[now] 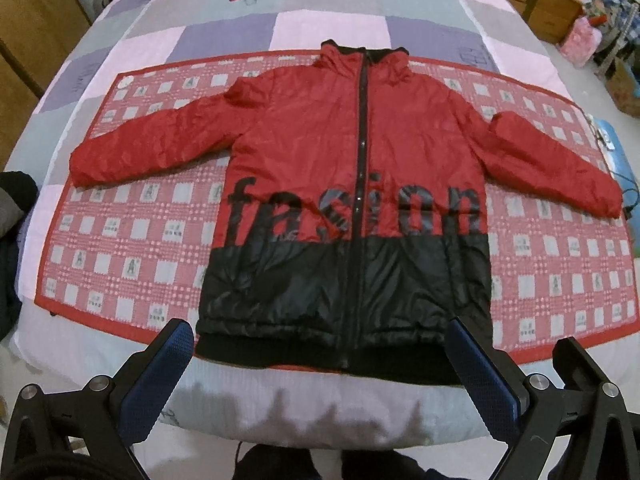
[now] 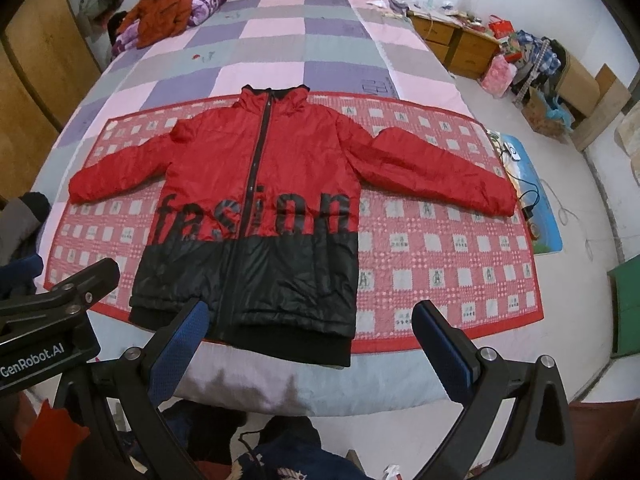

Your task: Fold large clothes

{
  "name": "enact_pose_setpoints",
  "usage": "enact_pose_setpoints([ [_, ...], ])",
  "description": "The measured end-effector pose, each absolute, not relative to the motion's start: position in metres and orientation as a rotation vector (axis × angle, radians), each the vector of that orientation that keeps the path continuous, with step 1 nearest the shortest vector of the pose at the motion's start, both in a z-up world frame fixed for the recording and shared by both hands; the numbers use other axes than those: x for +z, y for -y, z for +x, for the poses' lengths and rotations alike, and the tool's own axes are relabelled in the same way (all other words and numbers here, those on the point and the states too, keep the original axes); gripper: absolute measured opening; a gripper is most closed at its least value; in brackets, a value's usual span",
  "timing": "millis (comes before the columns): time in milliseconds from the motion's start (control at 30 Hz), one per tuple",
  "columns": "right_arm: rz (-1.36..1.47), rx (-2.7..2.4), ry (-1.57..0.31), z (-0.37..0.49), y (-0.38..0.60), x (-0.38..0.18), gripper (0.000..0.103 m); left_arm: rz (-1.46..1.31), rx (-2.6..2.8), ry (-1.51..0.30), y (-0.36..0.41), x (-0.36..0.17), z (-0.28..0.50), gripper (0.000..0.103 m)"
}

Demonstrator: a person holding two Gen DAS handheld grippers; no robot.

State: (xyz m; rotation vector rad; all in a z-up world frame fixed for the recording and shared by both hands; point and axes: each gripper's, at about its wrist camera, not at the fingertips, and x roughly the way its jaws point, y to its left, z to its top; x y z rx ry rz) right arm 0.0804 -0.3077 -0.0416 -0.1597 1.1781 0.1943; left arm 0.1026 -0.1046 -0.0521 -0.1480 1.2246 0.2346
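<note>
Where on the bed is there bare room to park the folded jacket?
The checked quilt between the jacket collar and the headboard is bare. The red mat below the jacket's right-hand sleeve is free too. The far left corner is crowded by an orange garment.

red-and-black jacket (image 2: 256,216) flat on checked mat (image 2: 440,256), right tool (image 2: 308,336) agape

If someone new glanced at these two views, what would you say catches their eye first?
Most striking is the red and black jacket spread flat, zipped, sleeves out, with "fasion" printed across its front, lying on a red checked mat on the patchwork bed. Both the left gripper and right gripper hang open near the hem, touching nothing. An orange garment lies heaped by the headboard.
</note>
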Motion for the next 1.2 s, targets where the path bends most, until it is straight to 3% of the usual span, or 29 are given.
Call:
enact_pose_setpoints([
  [367,-0.181,0.170,-1.178,0.083,0.278,-0.075,0.103,-0.127,0.191,-1.246,0.076,-0.093,0.116,0.103],
  [567,-0.195,0.152,-1.225,0.098,0.273,-0.142,0.103,-0.125,0.184,-1.282,0.064,-0.161,0.127,0.103],
  [1067,-0.350,0.086,-1.124,0.178,0.295,-0.328,0.103,-0.036,0.366,-1.261,-0.030,-0.340,0.165,0.103],
  [1200,-0.350,0.158,-1.104,0.187,0.309,-0.370,0.103,-0.131,0.285,-1.224,-0.052,-0.373,0.153,0.103],
])
